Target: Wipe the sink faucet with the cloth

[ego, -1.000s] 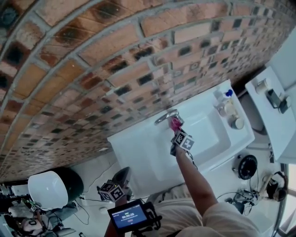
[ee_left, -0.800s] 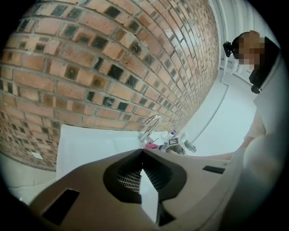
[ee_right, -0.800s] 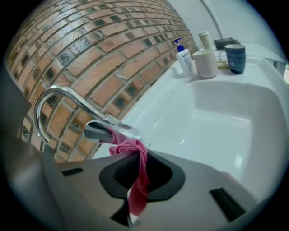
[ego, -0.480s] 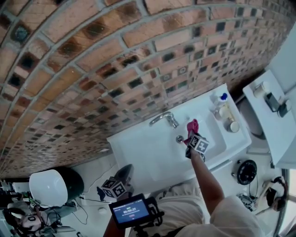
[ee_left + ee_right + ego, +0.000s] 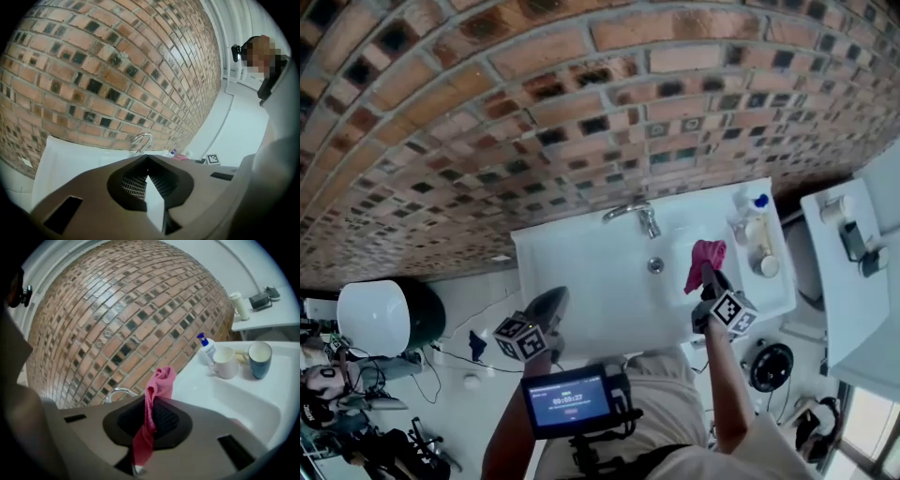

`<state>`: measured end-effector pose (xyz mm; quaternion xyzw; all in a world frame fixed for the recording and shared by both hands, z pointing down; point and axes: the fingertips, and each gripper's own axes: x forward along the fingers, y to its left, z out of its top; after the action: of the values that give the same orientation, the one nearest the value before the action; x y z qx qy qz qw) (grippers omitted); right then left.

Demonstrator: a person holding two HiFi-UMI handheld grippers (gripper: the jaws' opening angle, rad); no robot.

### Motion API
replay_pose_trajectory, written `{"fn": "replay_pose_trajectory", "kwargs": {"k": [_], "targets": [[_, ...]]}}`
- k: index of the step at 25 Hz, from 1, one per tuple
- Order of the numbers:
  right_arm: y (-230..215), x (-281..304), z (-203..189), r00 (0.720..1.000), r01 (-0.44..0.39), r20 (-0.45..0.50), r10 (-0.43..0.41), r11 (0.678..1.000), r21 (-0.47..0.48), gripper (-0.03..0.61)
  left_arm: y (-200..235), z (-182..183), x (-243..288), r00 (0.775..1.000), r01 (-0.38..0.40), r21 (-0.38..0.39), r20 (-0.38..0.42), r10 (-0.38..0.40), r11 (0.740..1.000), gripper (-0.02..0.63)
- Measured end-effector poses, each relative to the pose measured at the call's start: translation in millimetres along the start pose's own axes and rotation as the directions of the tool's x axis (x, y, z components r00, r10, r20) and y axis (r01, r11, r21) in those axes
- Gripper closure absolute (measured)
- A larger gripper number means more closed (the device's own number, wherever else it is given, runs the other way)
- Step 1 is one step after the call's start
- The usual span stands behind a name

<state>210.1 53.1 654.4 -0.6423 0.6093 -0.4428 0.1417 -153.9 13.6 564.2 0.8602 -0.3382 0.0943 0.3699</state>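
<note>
Right gripper (image 5: pixel 707 275), centre right of head view: fingers (image 5: pixel 176 420) clenched on the pink cloth (image 5: pixel 158 383), which bunches above the tips and trails below them. It hangs over the sink (image 5: pixel 581 281) basin, apart from the faucet (image 5: pixel 636 216) at upper centre. Left gripper (image 5: pixel 546 314), lower left: fingers pressed together, nothing held.

Risks, as judged:
- Only a narrow bunch is exposed, so the hard tips may scrape the spout.
- The thin pinch could slip under rubbing.
- The mug (image 5: pixel 225 363) and blue cup (image 5: pixel 259 359) on the counter at right could be knocked.
</note>
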Motion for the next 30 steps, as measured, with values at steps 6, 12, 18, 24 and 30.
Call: {"fn": "replay_pose_trajectory", "kwargs": {"k": [6, 12, 18, 24, 30], "targets": [[62.9, -10.6, 44.6, 0.986, -0.167, -0.017, 0.167, 0.971, -0.172, 0.535, -18.2, 6.2, -6.8, 0.995, -0.003, -0.042, 0.100, 0.008, 0.999, 0.621], [141.8, -46.2, 69.4, 0.946, -0.308, 0.004, 0.323, 0.904, -0.297, 0.535, -25.7, 13.4, -27.2, 0.985, 0.024, -0.054, 0.172, -0.015, 0.998, 0.621], [212.4, -86.5, 56.6, 0.901, -0.389, 0.011, 0.433, 0.820, -0.421, 0.535, -19.8, 21.9, -53.6, 0.975, 0.073, -0.037, 0.211, -0.064, 0.997, 0.621], [258.1, -109.4, -0.6, 0.905, -0.367, -0.005, 0.426, 0.772, -0.519, 0.535, 1.3, 17.7, -101.3, 0.981, 0.102, 0.000, 0.167, -0.100, 0.995, 0.621], [276.3, -129.1, -65.0, 0.936, -0.286, 0.016, 0.350, 0.790, -0.541, 0.534, 32.5, 12.1, -151.6, 0.983, 0.128, 0.045, 0.129, -0.133, 0.991, 0.621]]}}
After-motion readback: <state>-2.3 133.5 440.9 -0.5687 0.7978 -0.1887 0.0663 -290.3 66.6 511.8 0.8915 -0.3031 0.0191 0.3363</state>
